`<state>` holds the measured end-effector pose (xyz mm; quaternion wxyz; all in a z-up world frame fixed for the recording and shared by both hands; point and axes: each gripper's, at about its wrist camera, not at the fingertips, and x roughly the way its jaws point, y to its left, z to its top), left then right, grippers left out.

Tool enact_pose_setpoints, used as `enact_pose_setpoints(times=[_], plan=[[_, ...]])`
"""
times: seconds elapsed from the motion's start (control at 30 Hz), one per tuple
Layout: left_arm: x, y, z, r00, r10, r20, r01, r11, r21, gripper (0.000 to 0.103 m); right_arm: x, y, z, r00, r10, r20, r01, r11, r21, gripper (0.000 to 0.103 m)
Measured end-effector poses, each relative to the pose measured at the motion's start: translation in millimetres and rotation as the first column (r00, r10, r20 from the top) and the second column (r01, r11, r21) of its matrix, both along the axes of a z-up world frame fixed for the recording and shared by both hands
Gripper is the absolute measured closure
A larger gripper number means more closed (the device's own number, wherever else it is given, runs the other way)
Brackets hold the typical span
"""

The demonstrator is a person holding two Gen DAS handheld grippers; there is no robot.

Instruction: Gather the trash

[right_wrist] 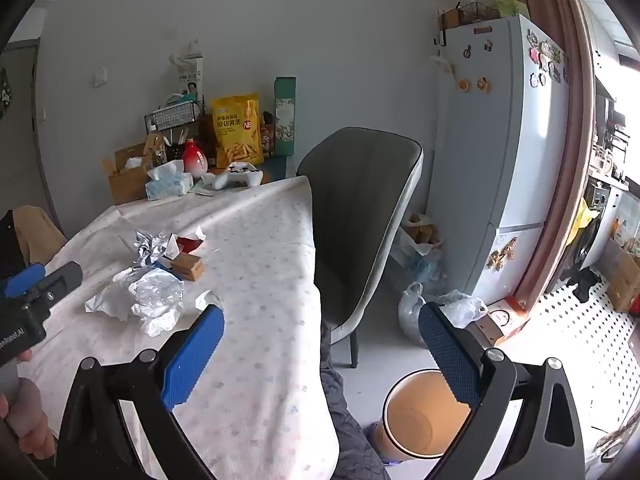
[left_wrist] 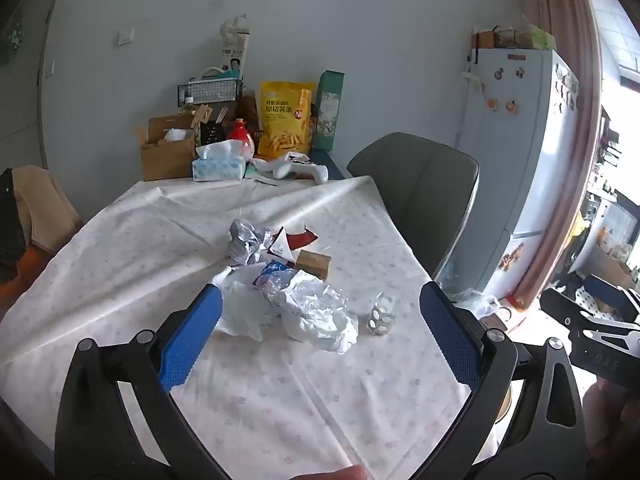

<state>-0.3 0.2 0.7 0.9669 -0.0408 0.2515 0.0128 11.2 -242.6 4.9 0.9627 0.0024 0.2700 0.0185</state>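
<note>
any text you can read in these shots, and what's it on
"原切薯条": yellow snack bag at the back of the table.
"DAS": right gripper body, partly cut off.
"Robot.AI": left gripper body, start cut off.
Milk carton and green box: print too small to read.

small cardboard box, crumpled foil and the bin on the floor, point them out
small cardboard box [left_wrist: 314, 264]: left wrist view, top face
crumpled foil [left_wrist: 316, 308]: left wrist view, middle of the wad
bin [right_wrist: 424, 420]: right wrist view, inner wall

Pale wall [right_wrist: 320, 40], grey chair [right_wrist: 360, 208], white fridge [right_wrist: 500, 140], bright window [right_wrist: 624, 92]
</note>
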Motion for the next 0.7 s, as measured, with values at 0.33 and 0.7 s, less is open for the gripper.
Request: enact_pose_setpoints(times=[0.33,0.7], plan=[[-4.5,2.1,-0.6,1.0,-0.009,0.023,0.009,1.0,-0.012,0.005,11.3,-3.7,0.0,0.999,-0.016,-0.043,0.016,1.0,0.017,0.008],[1.4,-2.9,-2.6,1.0,-0.013,0.014,0.013,1.0,-0.003,0.005,9.2,-8.3,-1.7,0.999,-0.013,-0.035,0.014,0.999,0.041,0.008]])
